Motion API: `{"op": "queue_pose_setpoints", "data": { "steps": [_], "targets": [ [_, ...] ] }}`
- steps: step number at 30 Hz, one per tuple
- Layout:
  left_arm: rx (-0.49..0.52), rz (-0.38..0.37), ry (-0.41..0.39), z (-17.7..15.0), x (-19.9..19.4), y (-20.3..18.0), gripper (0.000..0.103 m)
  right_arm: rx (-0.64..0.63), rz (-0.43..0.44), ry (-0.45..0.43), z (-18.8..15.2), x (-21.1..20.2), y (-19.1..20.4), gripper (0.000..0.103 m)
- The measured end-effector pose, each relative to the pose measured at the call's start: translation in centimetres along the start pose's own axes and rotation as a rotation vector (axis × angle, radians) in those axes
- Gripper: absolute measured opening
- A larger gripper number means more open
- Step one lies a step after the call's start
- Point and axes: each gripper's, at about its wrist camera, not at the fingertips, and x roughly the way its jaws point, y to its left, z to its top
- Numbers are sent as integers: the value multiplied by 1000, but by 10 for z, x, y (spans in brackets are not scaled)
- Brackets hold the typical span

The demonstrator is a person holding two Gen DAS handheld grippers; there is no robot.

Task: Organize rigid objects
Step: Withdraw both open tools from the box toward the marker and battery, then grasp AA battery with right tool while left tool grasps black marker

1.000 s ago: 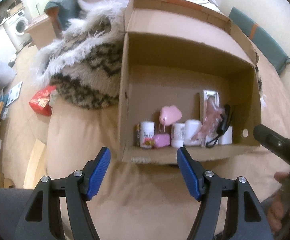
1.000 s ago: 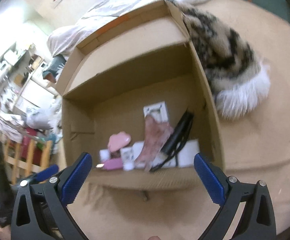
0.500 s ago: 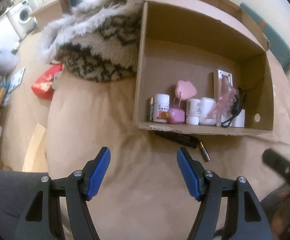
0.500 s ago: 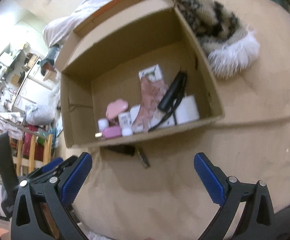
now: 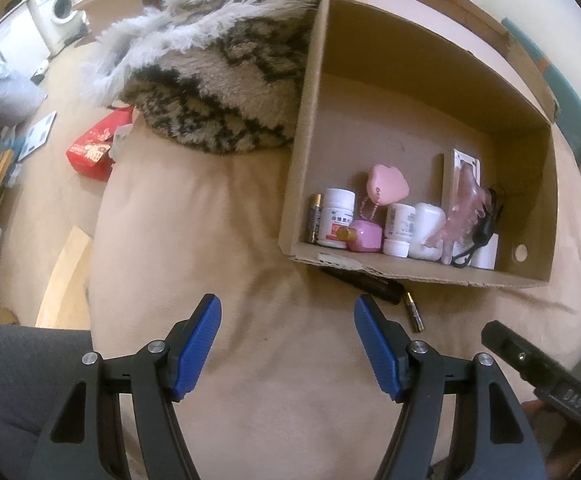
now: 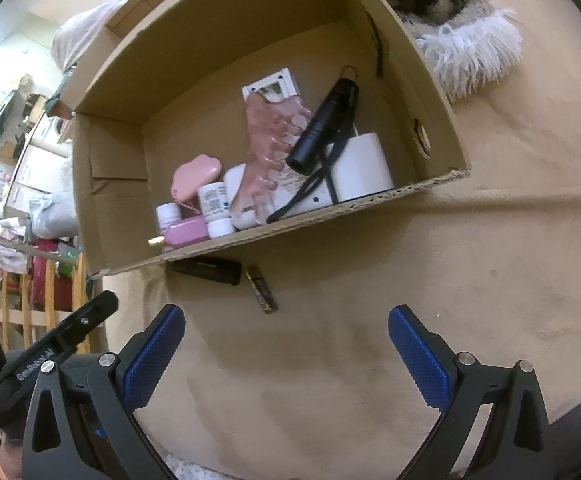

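Note:
A cardboard box (image 5: 418, 276) (image 6: 102, 200) sits on a beige bed cover. Along its near wall lie white pill bottles (image 5: 336, 218), a pink case (image 5: 388, 184) (image 6: 196, 170), a pink claw clip (image 6: 270, 136), a black flashlight (image 6: 324, 126), a white block (image 6: 364, 168) and a battery (image 5: 314, 218). Outside the box, against its near wall, lie a black tube (image 5: 364, 280) (image 6: 206, 270) and a battery (image 5: 415, 312) (image 6: 261, 288). My left gripper (image 5: 288, 322) and right gripper (image 6: 286, 330) are both open and empty, above the cover in front of the box.
A patterned fur blanket (image 5: 218, 80) (image 6: 442, 12) lies against the box's far left side. A red packet (image 5: 94, 152) and clutter lie on the floor to the left. A wooden rail (image 6: 22, 304) stands at the bed's edge.
Both grippers have pulled back from the box and stayed open. The black tube and the battery outside the box's near wall have come into view.

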Motion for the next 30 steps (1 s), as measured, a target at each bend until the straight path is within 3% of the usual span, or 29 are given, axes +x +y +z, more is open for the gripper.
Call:
{"op": "queue_pose_setpoints", "data": {
  "steps": [3, 7, 13, 20, 21, 22, 25, 30],
  "targets": [
    [-13, 10, -9, 0, -3, 3, 66, 11, -14, 11, 1, 6, -3, 103],
    [18, 78, -39, 0, -7, 1, 66, 28, -48, 25, 2, 12, -7, 103],
    [-27, 94, -25, 4, -4, 11, 66, 85, -104, 16, 5, 17, -21, 103],
    [-31, 103, -24, 7, -5, 12, 66, 10, -112, 75, 6, 41, 0, 102],
    [-35, 99, -23, 8, -5, 13, 66, -14, -117, 82, 6, 46, 6, 89],
    [-37, 95, -21, 8, -5, 13, 66, -62, -138, 92, 6, 53, 16, 83],
    [-40, 90, -11, 8, -3, 13, 66, -173, -175, 94, 4, 71, 39, 75],
    [-22, 52, 5, 7, 3, 13, 66, -326, -265, 62, 6, 88, 59, 48]
  ]
}}
